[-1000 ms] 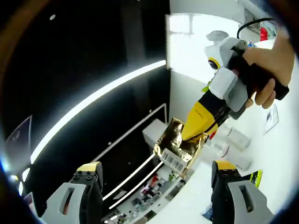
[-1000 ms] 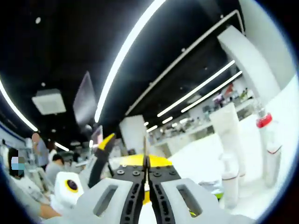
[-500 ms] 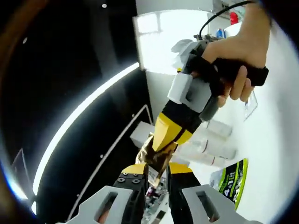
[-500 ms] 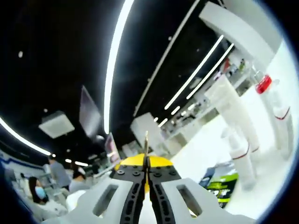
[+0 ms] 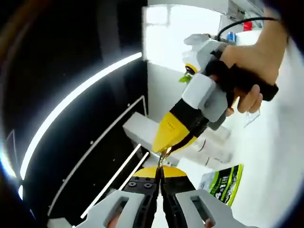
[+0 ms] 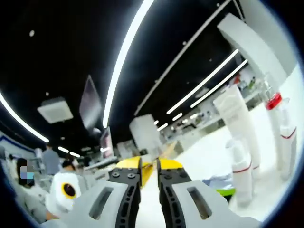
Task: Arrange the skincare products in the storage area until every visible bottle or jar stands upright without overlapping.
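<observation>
Left gripper view, left to right: dark ceiling with white strip lights [image 5: 80, 92] took the left half; left gripper [image 5: 160, 183] at bottom centre was clamped tight on what looked like a thin gold foil packet [image 5: 161, 160] seen edge-on; packet was held in the air, off the surface; right gripper [image 5: 167, 148] came in from the upper right with its yellow tip at the same sliver, a person's hand [image 5: 247, 71] on its grip; green-and-black printed sachet [image 5: 221, 182] lay flat at lower right on the white tabletop [image 5: 273, 161].

Right gripper view: seated people in an open workroom at far left; right gripper [image 6: 149, 173] at bottom centre had its jaws parted by a narrow gap, a yellowish strip in it; couldn't tell if the pads touched it; tall white squeeze tube [image 6: 235, 118], white bottle with a red band [image 6: 241, 166] and clear red-capped bottle [image 6: 274, 126] stood upright at right, close together, none overlapping.

Judgement: bottles visible looked done; foil packet was mid-handover and not yet placed; flat sachet not yet dealt with; roughly late-middle of the task.
</observation>
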`<action>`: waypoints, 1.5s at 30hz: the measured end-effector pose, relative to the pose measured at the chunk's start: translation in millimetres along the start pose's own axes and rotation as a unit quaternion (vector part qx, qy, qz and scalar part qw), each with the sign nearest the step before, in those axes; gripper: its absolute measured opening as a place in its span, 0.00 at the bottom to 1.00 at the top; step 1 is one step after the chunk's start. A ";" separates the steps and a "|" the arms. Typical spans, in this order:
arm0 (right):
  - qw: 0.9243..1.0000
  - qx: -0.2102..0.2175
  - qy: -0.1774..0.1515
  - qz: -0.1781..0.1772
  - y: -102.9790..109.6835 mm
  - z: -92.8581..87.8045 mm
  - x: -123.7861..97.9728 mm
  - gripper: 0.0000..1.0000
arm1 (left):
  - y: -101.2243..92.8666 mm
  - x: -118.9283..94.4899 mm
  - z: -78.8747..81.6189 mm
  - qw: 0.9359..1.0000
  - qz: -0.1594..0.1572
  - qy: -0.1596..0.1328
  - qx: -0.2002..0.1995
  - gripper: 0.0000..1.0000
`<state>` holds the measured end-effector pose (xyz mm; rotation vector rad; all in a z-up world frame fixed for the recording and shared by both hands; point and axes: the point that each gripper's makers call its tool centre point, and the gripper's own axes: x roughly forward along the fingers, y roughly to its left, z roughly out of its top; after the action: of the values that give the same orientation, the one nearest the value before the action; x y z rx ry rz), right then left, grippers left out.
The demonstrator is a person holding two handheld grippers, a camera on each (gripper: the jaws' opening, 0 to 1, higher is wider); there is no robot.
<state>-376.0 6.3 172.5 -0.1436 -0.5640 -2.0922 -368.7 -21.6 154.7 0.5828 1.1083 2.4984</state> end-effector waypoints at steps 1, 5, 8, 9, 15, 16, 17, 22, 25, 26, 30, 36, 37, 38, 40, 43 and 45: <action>1.000 -0.004 -0.001 0.002 1.4 0.0 -0.2 0.10 | 2.3 2.4 -3.7 0.999 -0.006 0.005 -0.035 0.00; 1.000 -0.024 0.004 0.001 1.8 -0.7 -1.5 0.02 | 15.8 3.8 -24.2 0.981 -0.012 0.027 -0.194 0.00; 1.000 -0.025 0.007 -0.005 -1.9 -2.7 -1.8 0.01 | 20.3 5.6 -47.3 0.940 -0.031 0.057 -0.334 0.00; 1.000 -0.022 0.008 -0.005 -2.2 -4.0 -1.7 0.00 | 16.5 5.3 -52.1 0.909 -0.056 0.061 -0.408 0.00; 0.999 -0.031 0.031 -0.005 -1.0 -16.2 1.5 0.02 | 17.1 3.0 -47.9 0.722 -0.145 0.012 -0.677 0.00; 0.999 -0.036 0.036 -0.005 -0.4 -18.7 2.3 0.03 | 19.4 2.2 -44.6 0.673 -0.159 -0.003 -0.722 0.00; 0.999 -0.038 0.039 -0.005 -0.3 -20.2 3.2 0.04 | 21.0 1.4 -43.0 0.640 -0.169 -0.010 -0.749 0.00; 0.998 -0.037 0.046 0.001 0.4 -25.8 5.7 0.14 | 8.6 -0.9 -32.2 0.619 -0.207 -0.008 -0.758 0.00; 0.999 -0.029 0.045 0.001 -0.6 -27.0 6.1 0.18 | -3.8 -4.5 -18.8 0.644 -0.240 -0.001 -0.726 0.00; 0.999 -0.027 0.044 0.000 -1.2 -27.0 6.2 0.18 | -6.4 -6.3 -14.6 0.647 -0.248 -0.003 -0.721 0.00; 0.999 -0.016 0.030 0.003 -1.9 -20.9 3.7 0.04 | -9.2 -8.5 -9.9 0.666 -0.249 -0.001 -0.704 0.00; 0.999 -0.005 0.032 -0.007 -7.7 -20.5 2.1 0.00 | -9.7 -12.7 -5.2 0.637 -0.263 -0.007 -0.725 0.01; 0.999 -0.009 0.034 -0.013 -9.6 -20.9 2.0 0.01 | -10.3 -13.5 -5.3 0.638 -0.262 -0.005 -0.724 0.01; 0.999 -0.010 0.032 -0.015 -10.4 -20.5 2.2 0.02 | -9.0 -11.9 -7.7 0.638 -0.261 -0.003 -0.725 0.01; 1.000 -0.009 0.023 -0.019 -11.9 -17.8 2.3 0.09 | -8.5 -11.6 -8.9 0.638 -0.260 -0.002 -0.725 0.01; 1.000 -0.008 0.008 -0.027 -15.2 -12.5 1.8 0.19 | -8.9 -12.0 -9.7 0.637 -0.258 0.001 -0.726 0.01; 0.999 -0.007 0.002 -0.031 -17.5 -9.9 1.3 0.19 | -9.9 -13.0 -8.7 0.633 -0.261 0.000 -0.729 0.01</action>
<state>-389.9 8.9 158.3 -0.1303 -0.5575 -2.1564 -360.5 -26.8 138.9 -0.2376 -0.8303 1.9368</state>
